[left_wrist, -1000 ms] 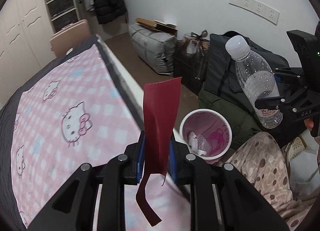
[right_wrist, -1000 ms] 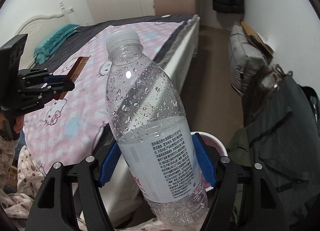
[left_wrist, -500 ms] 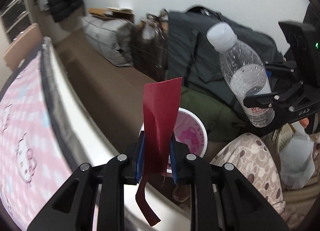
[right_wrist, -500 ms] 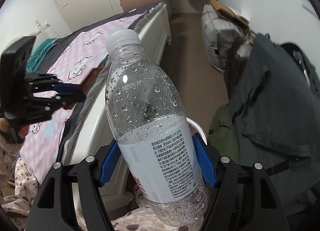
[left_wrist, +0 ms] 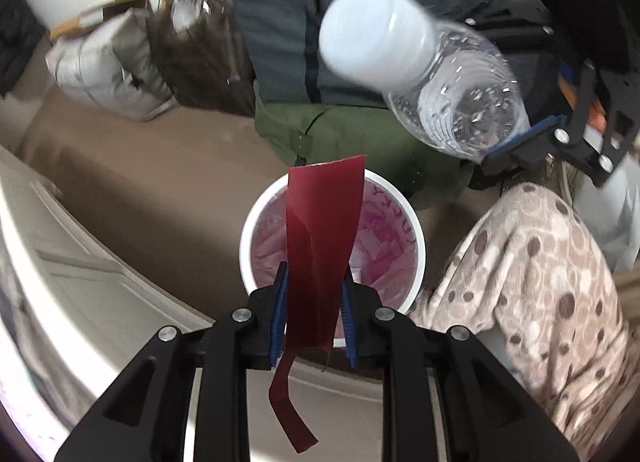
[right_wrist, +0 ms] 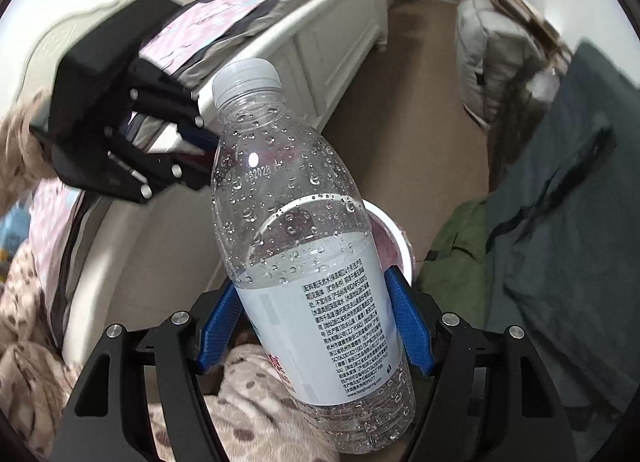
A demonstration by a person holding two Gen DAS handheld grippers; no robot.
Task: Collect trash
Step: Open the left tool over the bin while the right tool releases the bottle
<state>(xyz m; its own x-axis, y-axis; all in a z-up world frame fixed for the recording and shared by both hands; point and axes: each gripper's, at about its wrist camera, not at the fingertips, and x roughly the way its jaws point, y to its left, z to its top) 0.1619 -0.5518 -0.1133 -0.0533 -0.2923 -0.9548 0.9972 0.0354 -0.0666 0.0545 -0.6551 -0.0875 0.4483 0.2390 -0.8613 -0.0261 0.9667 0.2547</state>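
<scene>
My left gripper [left_wrist: 312, 318] pinches a red paper strip [left_wrist: 320, 258] whose long axis runs straight ahead along the fingers, and the white-rimmed trash bin [left_wrist: 248, 262] with its pink liner lies directly beyond and below the fingertips. So I judge the left side is the nearer one to drop first. My right gripper [right_wrist: 316, 326] is clamped on a clear water bottle [right_wrist: 304, 258], cap pointing up and away, with the bin's rim just showing behind it. Compared with a second ago, the left view has swung off the pink bedspread to look down over the bin, and the bottle has come much closer.
</scene>
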